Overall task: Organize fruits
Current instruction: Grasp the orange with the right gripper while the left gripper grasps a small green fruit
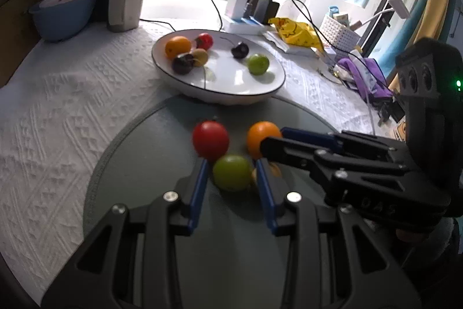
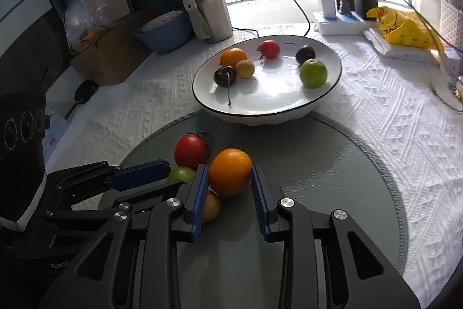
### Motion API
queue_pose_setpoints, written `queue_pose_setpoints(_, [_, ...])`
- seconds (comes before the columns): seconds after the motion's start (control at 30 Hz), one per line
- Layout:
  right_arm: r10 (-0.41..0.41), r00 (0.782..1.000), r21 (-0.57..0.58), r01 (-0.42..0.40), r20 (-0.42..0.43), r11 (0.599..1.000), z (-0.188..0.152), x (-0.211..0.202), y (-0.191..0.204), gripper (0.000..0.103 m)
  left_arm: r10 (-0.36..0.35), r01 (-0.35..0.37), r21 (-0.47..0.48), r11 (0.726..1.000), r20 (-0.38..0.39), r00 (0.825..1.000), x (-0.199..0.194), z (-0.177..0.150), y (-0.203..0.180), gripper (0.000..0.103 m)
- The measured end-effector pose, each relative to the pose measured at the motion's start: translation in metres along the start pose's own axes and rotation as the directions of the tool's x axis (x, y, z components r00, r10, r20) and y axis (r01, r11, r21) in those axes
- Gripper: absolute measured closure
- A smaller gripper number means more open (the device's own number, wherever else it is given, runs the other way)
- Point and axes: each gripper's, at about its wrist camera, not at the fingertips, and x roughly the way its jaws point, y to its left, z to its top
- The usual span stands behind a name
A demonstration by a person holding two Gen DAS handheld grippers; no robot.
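On the left of the desk (image 2: 405, 135), which wears a white embossed cloth, a blue bowl (image 2: 165, 34) and a brushed-metal tumbler (image 2: 209, 7) stand by the window. Nearer, on a round grey-green mat (image 2: 332, 164), four loose fruits cluster. They are round and smooth, so none shows a clear long axis or heading. The red tomato (image 2: 191, 151) lies furthest back, its stem end towards the white plate (image 2: 260, 109). The green fruit (image 1: 231, 173) sits between the blue ribbed pads of the left hand-held gripper (image 1: 231, 164), whose jaws stand narrowly apart around it; whether the pads press on it cannot be told. To its right, the right hand-held gripper (image 2: 230, 173) has closed its ribbed pads on the dimpled orange (image 2: 230, 171), which rests on the mat. A small yellow-orange fruit (image 2: 211, 206) lies just beside the orange, partly hidden behind the right gripper's left finger. Beyond the mat, the glossy, dark-rimmed plate holds six fruits: an orange one, a yellow one, a red one, two dark stemmed cherries and a green one. Far right lie a yellow bag (image 2: 402, 28) and a power strip (image 2: 341, 22).
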Motion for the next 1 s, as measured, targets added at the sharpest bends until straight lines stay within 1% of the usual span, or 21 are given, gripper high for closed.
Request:
queue_pose_setpoints(0.03, [0.000,1.000,0.004,0.000,0.004,1.000,-0.001,-0.002,-0.002,0.071,0.001,-0.001,0.001,1.000,-0.002,1.000,0.001,0.000,-0.001,0.067])
queue_pose_setpoints(0.17, [-0.011,1.000,0.010,0.011,0.024,1.000,-0.001,-0.012,-0.006,0.080,0.011,-0.011,0.000,1.000,-0.020,1.000,0.006,0.002,-0.003,0.067])
queue_pose_setpoints(0.23, [-0.019,0.999,0.011,0.019,0.033,1.000,0.000,-0.017,-0.009,0.080,0.011,-0.012,-0.010,1.000,-0.041,0.999,0.011,0.001,-0.003,0.067])
queue_pose_setpoints(0.4, [-0.027,0.999,0.024,0.027,0.028,0.999,0.000,-0.018,-0.016,0.080,0.027,-0.026,0.006,1.000,-0.040,0.999,0.012,0.001,-0.005,0.067])
queue_pose_setpoints(0.5, [-0.025,0.999,0.025,0.025,0.024,0.999,0.001,-0.017,-0.014,0.076,0.029,-0.029,0.017,0.999,-0.037,0.999,0.012,0.000,-0.006,0.071])
queue_pose_setpoints(0.57, [-0.025,1.000,0.022,0.025,0.013,0.999,0.002,-0.013,-0.013,0.068,0.031,-0.030,0.026,0.999,-0.034,0.999,0.010,0.000,-0.006,0.074])
queue_pose_setpoints(0.67, [-0.016,1.000,0.020,0.016,-0.003,1.000,0.004,-0.006,-0.010,0.062,0.035,-0.034,0.034,0.999,-0.023,0.999,0.007,0.000,-0.006,0.074])
queue_pose_setpoints(0.87, [0.019,0.999,0.013,-0.018,-0.029,1.000,0.006,0.004,-0.004,0.062,0.050,-0.050,0.034,0.998,-0.003,0.999,-0.001,0.002,0.000,0.075])
queue_pose_setpoints(0.9, [0.020,0.999,0.011,-0.020,-0.031,1.000,0.006,0.005,-0.003,0.064,0.054,-0.054,0.036,0.998,0.003,0.999,-0.003,0.003,0.001,0.075])
queue_pose_setpoints(0.93, [0.025,0.999,0.009,-0.025,-0.031,1.000,0.006,0.005,-0.002,0.069,0.058,-0.058,0.039,0.998,0.008,0.998,-0.004,0.003,0.002,0.075])
queue_pose_setpoints(1.0, [0.024,0.999,0.003,-0.024,-0.028,1.000,0.007,0.005,0.000,0.069,0.063,-0.063,0.040,0.997,0.018,0.998,-0.008,0.004,0.003,0.075])
